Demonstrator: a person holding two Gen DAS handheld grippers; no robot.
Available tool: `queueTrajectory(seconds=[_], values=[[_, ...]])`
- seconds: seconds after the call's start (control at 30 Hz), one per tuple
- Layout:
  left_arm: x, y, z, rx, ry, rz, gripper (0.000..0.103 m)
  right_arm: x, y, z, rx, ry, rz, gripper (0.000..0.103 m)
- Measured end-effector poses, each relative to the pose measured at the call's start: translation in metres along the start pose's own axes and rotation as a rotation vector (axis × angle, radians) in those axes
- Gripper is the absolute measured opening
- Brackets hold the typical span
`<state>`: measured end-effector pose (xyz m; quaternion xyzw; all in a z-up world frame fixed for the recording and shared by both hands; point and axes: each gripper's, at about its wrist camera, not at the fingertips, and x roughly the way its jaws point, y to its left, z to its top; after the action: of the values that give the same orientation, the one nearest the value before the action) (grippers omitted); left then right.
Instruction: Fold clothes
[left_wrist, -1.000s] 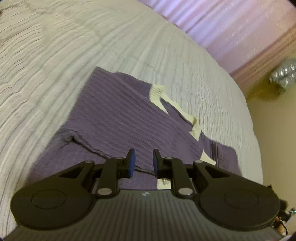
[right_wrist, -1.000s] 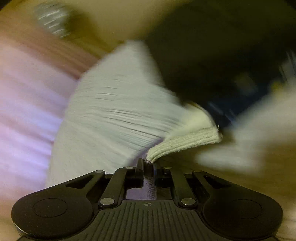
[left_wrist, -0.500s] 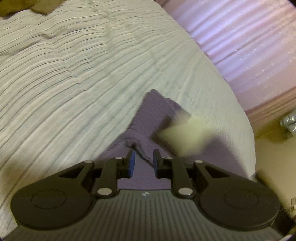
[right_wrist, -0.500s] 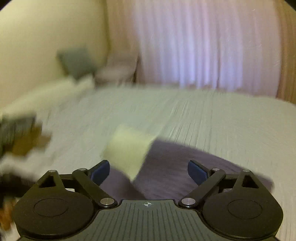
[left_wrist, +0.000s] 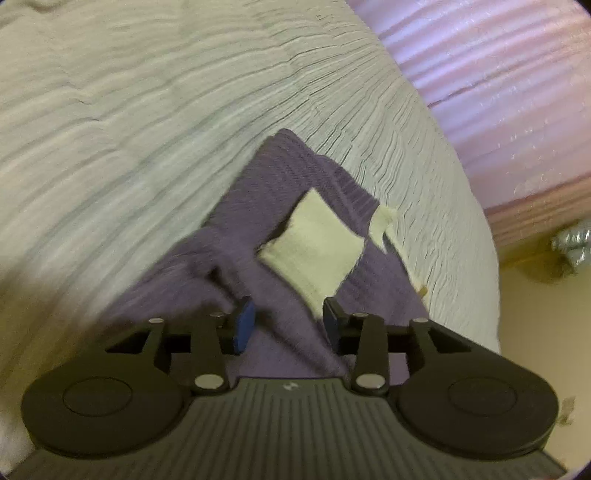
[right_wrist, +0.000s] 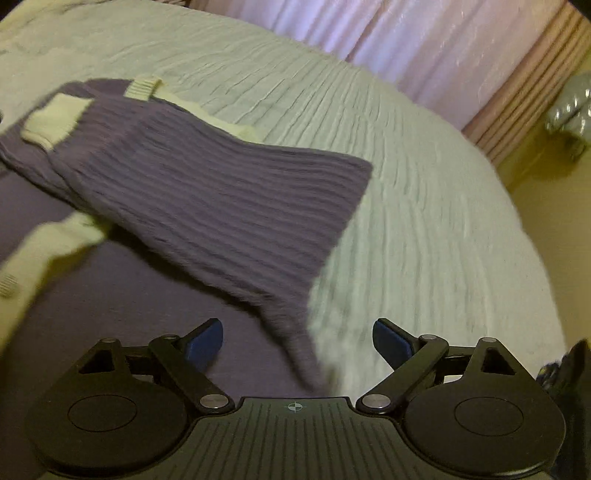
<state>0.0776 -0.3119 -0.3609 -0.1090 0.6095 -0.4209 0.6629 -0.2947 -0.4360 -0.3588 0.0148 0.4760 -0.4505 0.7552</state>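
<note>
A purple ribbed knit garment with cream cuffs lies partly folded on the pale bedspread. One cream cuff rests on top of it in the left wrist view. My left gripper is open just above the purple fabric, with cloth lying between its pads but not pinched. In the right wrist view the garment has a folded flap lying over it, with cream cuffs at the far left. My right gripper is wide open and empty over the flap's near corner.
The bedspread fills most of both views. Pink curtains hang behind the bed. A silvery object sits on the floor at the right. The bed's edge drops off to the right.
My right gripper has let go of the cream-cuffed sleeve and opened wide; the sleeve now lies folded over the garment. My left gripper's jaws have opened wider.
</note>
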Motion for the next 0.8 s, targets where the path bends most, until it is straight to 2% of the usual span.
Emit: queueTrajectory(seconds=[0.07,0.2,0.27,0.3,0.33,0.4,0.53,0.57,0.63,0.67,0.73,0.8], values=[[0.015,-0.001,0.005,-0.032,-0.004,-0.001,0.041,0.012,0.001,-0.002,-0.035,-0.003,-0.003,0.081],[0.041,0.006,0.011,-0.095,-0.026,0.025,0.041,0.028,0.009,-0.009,-0.119,-0.007,-0.033,0.071],[0.048,0.007,0.010,-0.098,-0.038,0.026,0.036,0.033,0.012,-0.012,-0.138,-0.018,-0.037,0.061],[0.049,0.003,0.010,-0.065,-0.046,0.029,0.031,0.034,0.013,-0.012,-0.145,-0.030,-0.042,0.060],[0.047,-0.002,0.009,-0.016,-0.052,0.034,0.005,0.034,0.014,-0.012,-0.158,-0.041,-0.045,0.057],[0.040,-0.010,0.006,0.058,-0.083,0.028,0.006,0.033,0.015,-0.012,-0.185,-0.063,-0.052,0.054],[0.003,-0.027,-0.002,0.170,-0.194,-0.054,0.006,0.031,0.013,-0.012,-0.213,-0.113,-0.020,0.025],[-0.008,-0.031,-0.005,0.215,-0.223,-0.070,0.006,0.028,0.011,-0.013,-0.205,-0.126,-0.015,0.024],[-0.020,-0.036,-0.011,0.308,-0.239,-0.044,0.006,0.032,0.009,-0.016,-0.190,-0.108,-0.006,0.023],[-0.014,-0.032,-0.013,0.334,-0.210,0.002,0.006,0.036,0.008,-0.017,-0.188,-0.083,0.005,0.023],[0.008,-0.017,-0.014,0.337,-0.132,0.105,0.006,0.044,0.007,-0.019,-0.185,-0.044,0.035,0.024],[0.021,-0.006,-0.013,0.299,-0.108,0.126,0.007,0.044,0.007,-0.017,-0.222,-0.033,0.062,0.024]])
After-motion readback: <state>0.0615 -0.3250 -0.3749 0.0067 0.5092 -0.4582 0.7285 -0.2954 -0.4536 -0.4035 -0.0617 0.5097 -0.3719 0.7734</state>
